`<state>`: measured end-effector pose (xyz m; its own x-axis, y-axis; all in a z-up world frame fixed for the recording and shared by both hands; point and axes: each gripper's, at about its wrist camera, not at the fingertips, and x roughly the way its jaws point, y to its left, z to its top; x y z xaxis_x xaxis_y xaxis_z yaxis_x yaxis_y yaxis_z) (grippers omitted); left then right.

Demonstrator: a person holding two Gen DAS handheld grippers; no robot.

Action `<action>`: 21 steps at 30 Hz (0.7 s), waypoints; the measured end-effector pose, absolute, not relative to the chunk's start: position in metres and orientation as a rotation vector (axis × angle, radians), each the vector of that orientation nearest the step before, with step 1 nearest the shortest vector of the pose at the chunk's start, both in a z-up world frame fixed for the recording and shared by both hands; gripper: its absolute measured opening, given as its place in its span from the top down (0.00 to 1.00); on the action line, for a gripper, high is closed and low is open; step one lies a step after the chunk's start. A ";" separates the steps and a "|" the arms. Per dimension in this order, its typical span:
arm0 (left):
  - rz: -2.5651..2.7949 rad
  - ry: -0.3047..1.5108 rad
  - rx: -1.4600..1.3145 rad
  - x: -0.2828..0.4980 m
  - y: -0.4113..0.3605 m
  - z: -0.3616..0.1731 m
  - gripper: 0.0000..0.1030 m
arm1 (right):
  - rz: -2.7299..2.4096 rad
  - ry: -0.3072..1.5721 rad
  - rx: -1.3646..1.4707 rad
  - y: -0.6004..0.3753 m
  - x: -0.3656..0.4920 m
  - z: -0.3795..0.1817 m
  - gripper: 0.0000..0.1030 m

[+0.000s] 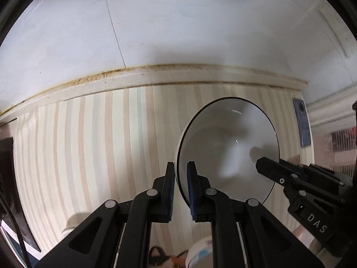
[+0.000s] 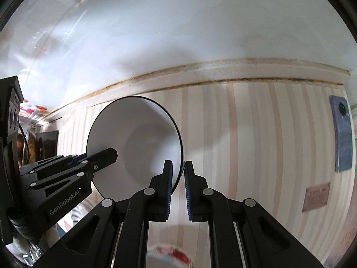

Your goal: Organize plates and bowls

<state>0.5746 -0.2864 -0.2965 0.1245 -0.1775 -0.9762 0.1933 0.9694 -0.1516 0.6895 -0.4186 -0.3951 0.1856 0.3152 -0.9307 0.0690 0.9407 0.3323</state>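
Left wrist view shows one white bowl (image 1: 229, 147) with a thin dark rim, lifted above the striped cloth (image 1: 89, 151) that covers the counter. Two grippers hold this single bowl from opposite sides. The left gripper (image 1: 180, 187) is clamped on the bowl's left rim, one pad outside the wall and one inside, with the rim edge running up between them. The right gripper (image 1: 263, 165) comes in from the lower right of this view, and its closed tips lie over the bowl's right rim.

From the right wrist view the same bowl (image 2: 136, 143) sits left of centre, its open mouth turned toward the camera. The right gripper (image 2: 178, 185) pinches the bowl's right rim, with only a narrow gap between its blue pads where the wall passes through. The left gripper (image 2: 111, 154) reaches in from the left and grips the opposite rim, its tip lying over the bowl's interior.

One blue phone (image 2: 342, 134) lies flat near the right edge of the counter, well apart from the bowl; in the left wrist view the phone (image 1: 302, 125) is near the counter's far right corner. One small brown label (image 2: 315, 196) sits on the cloth toward the right edge, nearer the camera than the phone. A pale raised ledge (image 1: 156, 76) with brownish staining runs along the counter's far edge, against the white wall (image 1: 178, 22). Below each gripper a blurred patterned object shows; what it is cannot be told.
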 end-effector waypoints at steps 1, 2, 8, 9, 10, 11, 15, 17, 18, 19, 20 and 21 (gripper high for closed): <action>-0.275 1.418 0.018 0.581 -0.288 -0.294 0.91 | 0.180 1.378 0.334 -0.420 0.683 -0.390 0.88; -0.281 1.416 0.027 0.575 -0.288 -0.289 0.91 | 0.180 1.375 0.332 -0.418 0.674 -0.384 0.88; -0.331 1.419 0.031 0.546 -0.273 -0.278 0.91 | 0.182 1.363 0.327 -0.429 0.626 -0.356 0.88; -0.342 1.420 0.035 0.547 -0.271 -0.278 0.91 | 0.182 1.361 0.332 -0.430 0.618 -0.354 0.88; -0.347 1.422 0.037 0.548 -0.272 -0.278 0.91 | 0.181 1.360 0.335 -0.431 0.609 -0.351 0.88; -0.355 1.425 0.043 0.543 -0.272 -0.278 0.91 | 0.182 1.359 0.339 -0.431 0.602 -0.348 0.88; -0.377 1.441 0.061 0.533 -0.280 -0.286 0.91 | 0.184 1.367 0.361 -0.433 0.569 -0.344 0.88; -0.387 1.452 0.065 0.523 -0.281 -0.292 0.91 | 0.185 1.377 0.364 -0.434 0.555 -0.343 0.88; -0.392 1.458 0.073 0.517 -0.282 -0.294 0.91 | 0.184 1.383 0.365 -0.434 0.547 -0.345 0.88; -0.396 1.464 0.078 0.513 -0.282 -0.297 0.91 | 0.183 1.390 0.365 -0.434 0.538 -0.345 0.88; -0.400 1.469 0.083 0.508 -0.283 -0.300 0.91 | 0.184 1.396 0.364 -0.434 0.533 -0.346 0.88; -0.405 1.476 0.087 0.502 -0.283 -0.304 0.91 | 0.183 1.405 0.367 -0.434 0.525 -0.348 0.88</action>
